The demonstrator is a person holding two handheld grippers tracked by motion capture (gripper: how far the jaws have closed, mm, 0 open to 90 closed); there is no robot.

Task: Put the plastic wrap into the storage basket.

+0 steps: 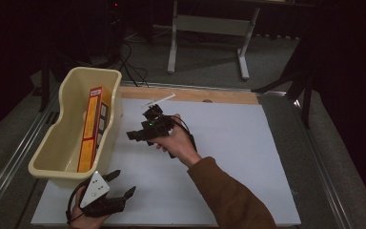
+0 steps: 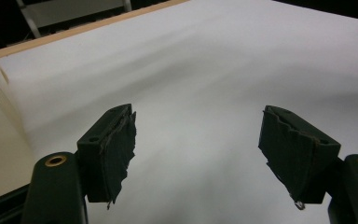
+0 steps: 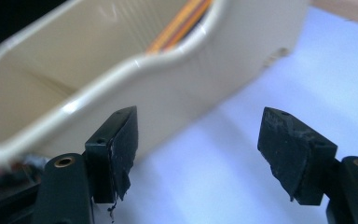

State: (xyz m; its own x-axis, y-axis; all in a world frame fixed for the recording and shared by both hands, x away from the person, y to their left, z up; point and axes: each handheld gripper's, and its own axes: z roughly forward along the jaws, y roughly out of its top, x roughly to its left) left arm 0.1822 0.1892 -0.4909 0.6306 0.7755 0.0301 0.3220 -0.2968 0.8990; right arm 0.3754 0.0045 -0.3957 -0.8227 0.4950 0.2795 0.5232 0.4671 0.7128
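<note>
The right tongs (image 1: 134,135) hang over the white counter (image 1: 228,157) just beside the cream tub (image 1: 66,143), their jaws spread with nothing between them; the right gripper view looks past both black pads at the tub's curved wall and rim. They point toward the tub, which suggests the hand is working at its side, either having let something go there or lining up for a reach.

The left tongs (image 1: 116,183) rest low at the near left corner of the counter, close to the tub's near end, also spread and empty, with bare white surface ahead of them in the left gripper view. They seem parked out of the way, perhaps ready to steady the tub.

Inside the tub, an orange and yellow box (image 1: 89,129) stands on its long edge, leaning against the wall nearest the right tongs. Beyond the counter, a table frame (image 1: 209,28) stands on the grey floor.
</note>
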